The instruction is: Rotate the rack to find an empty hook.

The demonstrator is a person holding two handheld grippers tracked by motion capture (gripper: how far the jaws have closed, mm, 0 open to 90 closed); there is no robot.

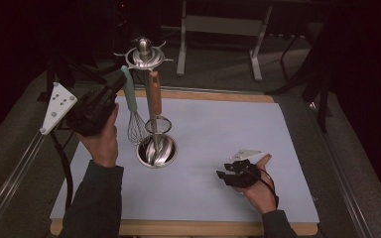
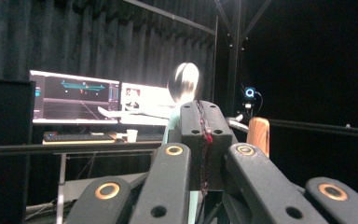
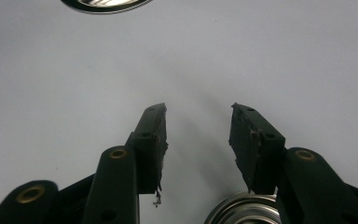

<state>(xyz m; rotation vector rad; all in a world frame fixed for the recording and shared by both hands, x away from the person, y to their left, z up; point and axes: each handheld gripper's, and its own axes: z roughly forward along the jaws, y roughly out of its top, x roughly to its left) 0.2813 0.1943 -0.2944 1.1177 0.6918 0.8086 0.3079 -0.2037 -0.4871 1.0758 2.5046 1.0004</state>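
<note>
A steel utensil stand (image 1: pixel 144 49) rises from a round steel base (image 1: pixel 156 151) on the pale mat. A strainer with a wooden handle (image 1: pixel 154 94) hangs from it. Beside it is a whisk with a mint-green handle (image 1: pixel 129 94), slightly tilted, its top end at the tips of my left gripper (image 1: pixel 118 83). In the left gripper view the jaws are shut, the mint handle (image 2: pixel 169 127) shows just behind them, and beyond are the stand's knob (image 2: pixel 185 81) and the wooden handle (image 2: pixel 259 135). My right gripper (image 1: pixel 226 174) rests low over the mat, open and empty (image 3: pixel 198 126).
The pale mat (image 1: pixel 218 129) lies on a wooden board with a metal rail along its left side. The stand's base rim (image 3: pixel 107 3) shows at the top of the right gripper view. Monitors (image 2: pixel 74 98) on a desk stand far behind.
</note>
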